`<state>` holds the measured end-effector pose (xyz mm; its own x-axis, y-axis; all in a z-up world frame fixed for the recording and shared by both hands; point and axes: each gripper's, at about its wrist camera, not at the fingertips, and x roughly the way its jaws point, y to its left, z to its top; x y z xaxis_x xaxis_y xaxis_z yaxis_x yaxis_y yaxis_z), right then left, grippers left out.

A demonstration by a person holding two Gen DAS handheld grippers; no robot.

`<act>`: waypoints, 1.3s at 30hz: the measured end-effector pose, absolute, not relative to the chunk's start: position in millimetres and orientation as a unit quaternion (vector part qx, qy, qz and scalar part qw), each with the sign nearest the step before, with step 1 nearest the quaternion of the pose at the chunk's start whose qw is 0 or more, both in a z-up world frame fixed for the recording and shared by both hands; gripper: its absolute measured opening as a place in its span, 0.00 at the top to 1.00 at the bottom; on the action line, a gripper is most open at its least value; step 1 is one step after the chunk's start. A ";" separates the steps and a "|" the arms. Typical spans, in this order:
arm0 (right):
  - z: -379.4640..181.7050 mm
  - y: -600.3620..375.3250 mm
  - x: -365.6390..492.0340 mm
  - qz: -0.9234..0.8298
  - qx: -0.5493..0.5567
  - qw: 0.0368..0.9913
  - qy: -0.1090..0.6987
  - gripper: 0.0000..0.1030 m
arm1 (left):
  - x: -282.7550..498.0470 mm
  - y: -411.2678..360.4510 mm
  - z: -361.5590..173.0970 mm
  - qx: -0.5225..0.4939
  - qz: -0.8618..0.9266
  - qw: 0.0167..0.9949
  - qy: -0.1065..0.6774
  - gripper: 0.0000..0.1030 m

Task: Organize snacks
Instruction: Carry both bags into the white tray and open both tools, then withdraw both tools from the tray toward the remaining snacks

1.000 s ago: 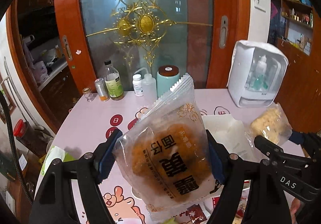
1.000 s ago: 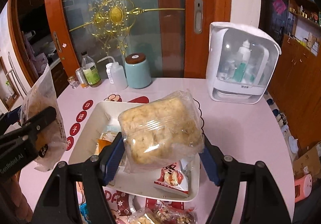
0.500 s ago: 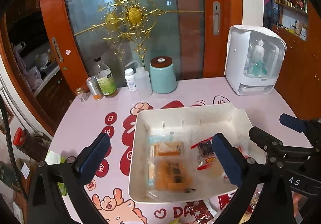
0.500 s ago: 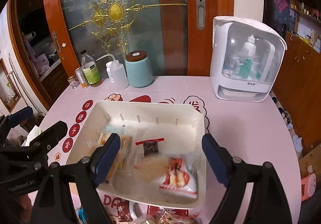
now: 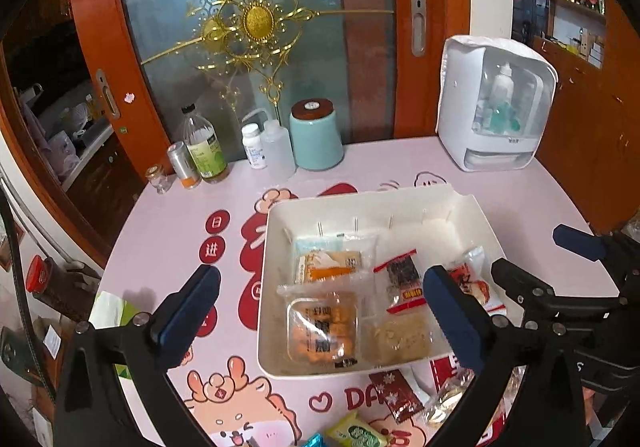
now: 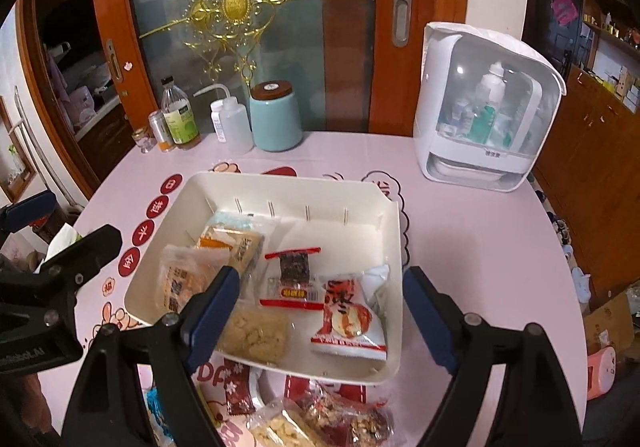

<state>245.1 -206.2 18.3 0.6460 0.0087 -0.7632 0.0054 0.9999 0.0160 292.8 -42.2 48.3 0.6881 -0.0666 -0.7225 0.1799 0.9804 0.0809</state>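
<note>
currently both left tongs [image 5: 320, 315] and right tongs [image 6: 320, 317] are spread wide, gripping nothing, above the tray [image 6: 288, 187] of snack packets [image 6: 350, 317] on the tabletop [image 6: 480, 247].

A white tray [image 6: 394, 231] sits flat on the table. Inside lie snack bags: a brown cake pack [image 5: 322, 331], a pale crumbly pack [image 6: 254, 333], a dark bar with red ends [image 6: 294, 279], a red and white bag [image 6: 350, 317], and an orange pack [image 5: 326, 265]. More snacks [image 6: 344, 421] lie just outside the tray's near edge.
</note>
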 end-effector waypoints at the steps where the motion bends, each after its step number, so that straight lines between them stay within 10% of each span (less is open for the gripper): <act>1: 17.3 -206.5 243.9 0.001 0.008 0.906 0.424 0.18 | 291.5 -41.2 46.9 0.071 -0.071 0.913 0.394 0.01; 39: -16.9 -109.4 123.8 0.131 -0.079 0.887 0.435 0.18 | 156.0 91.8 -1.8 0.103 -0.098 0.896 0.421 0.01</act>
<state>123.8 -109.4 -16.9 0.5866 0.1634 -0.7932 -0.3004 0.9534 -0.0258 156.0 91.8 -1.8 0.6270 -0.0900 -0.7738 0.2625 0.9596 0.1010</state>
